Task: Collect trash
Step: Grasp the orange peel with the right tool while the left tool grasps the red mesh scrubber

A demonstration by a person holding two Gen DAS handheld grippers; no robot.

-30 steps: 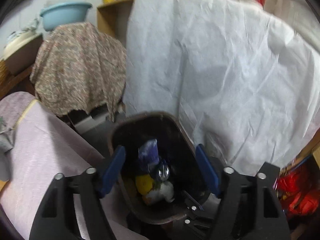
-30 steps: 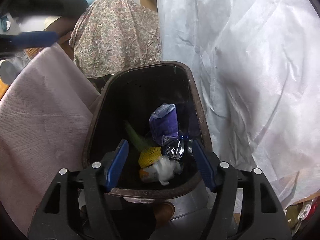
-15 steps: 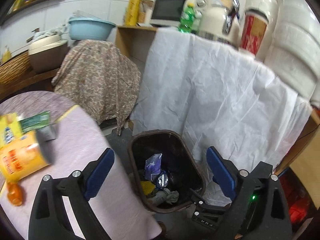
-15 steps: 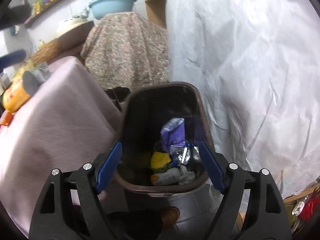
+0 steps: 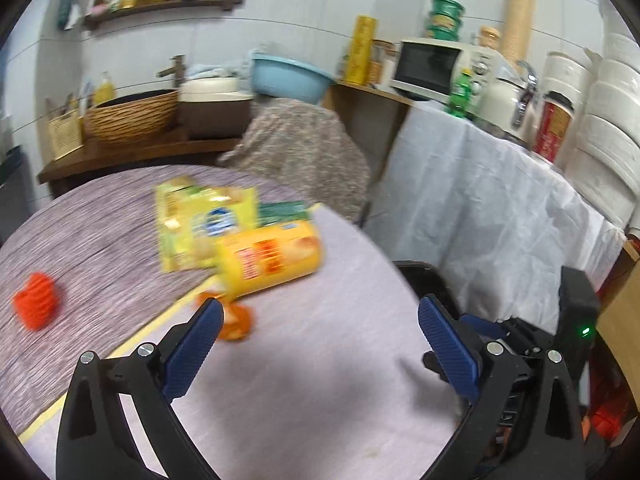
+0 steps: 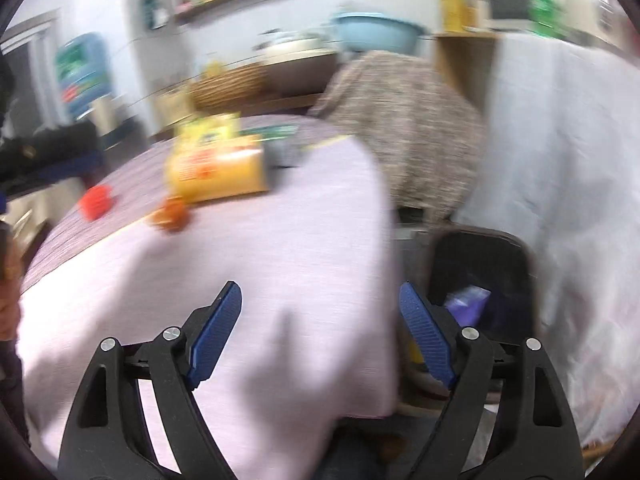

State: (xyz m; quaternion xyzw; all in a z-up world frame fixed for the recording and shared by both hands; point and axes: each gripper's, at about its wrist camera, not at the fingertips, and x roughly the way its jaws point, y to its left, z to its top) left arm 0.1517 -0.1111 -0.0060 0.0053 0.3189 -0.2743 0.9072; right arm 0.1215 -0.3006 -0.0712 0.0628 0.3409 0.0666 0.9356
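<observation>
Yellow canister (image 5: 269, 265) on table (image 5: 320, 380), well beyond empty left tool (image 5: 318, 314).

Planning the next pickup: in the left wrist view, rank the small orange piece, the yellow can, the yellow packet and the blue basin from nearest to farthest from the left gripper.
1. Small orange piece, on the table beside the left gripper's left finger.
2. Yellow can, lying on its side just beyond it.
3. Yellow packet, flat behind the can, further left.
4. Blue basin, off the table at the back.
</observation>
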